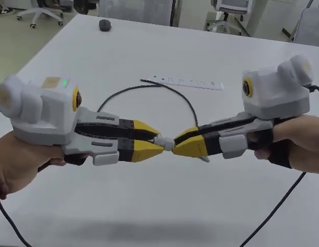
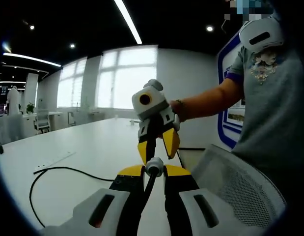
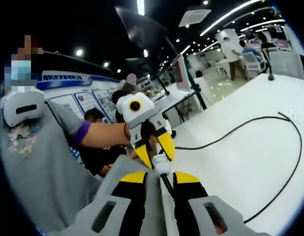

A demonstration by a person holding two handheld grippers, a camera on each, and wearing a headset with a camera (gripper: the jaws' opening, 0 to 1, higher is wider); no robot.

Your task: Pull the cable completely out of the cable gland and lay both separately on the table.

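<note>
A small white-and-grey cable gland (image 1: 165, 141) hangs in the air between the two gripper tips, above the white table (image 1: 149, 206). My left gripper (image 1: 160, 143) comes in from the left and is shut on the gland (image 2: 154, 166). From the right, my right gripper (image 1: 175, 146) meets it tip to tip, shut on the black cable (image 3: 166, 186) just behind the gland (image 3: 160, 164). A short grey cable end (image 1: 204, 159) pokes out under the right jaws. The rest of the cable (image 1: 185, 100) loops across the table behind both grippers.
A white power strip (image 1: 187, 82) lies beyond the cable loop. A small dark object (image 1: 104, 24) sits at the far table edge. The right gripper's own black cord (image 1: 278, 206) trails over the near right of the table. Office chairs stand past the table.
</note>
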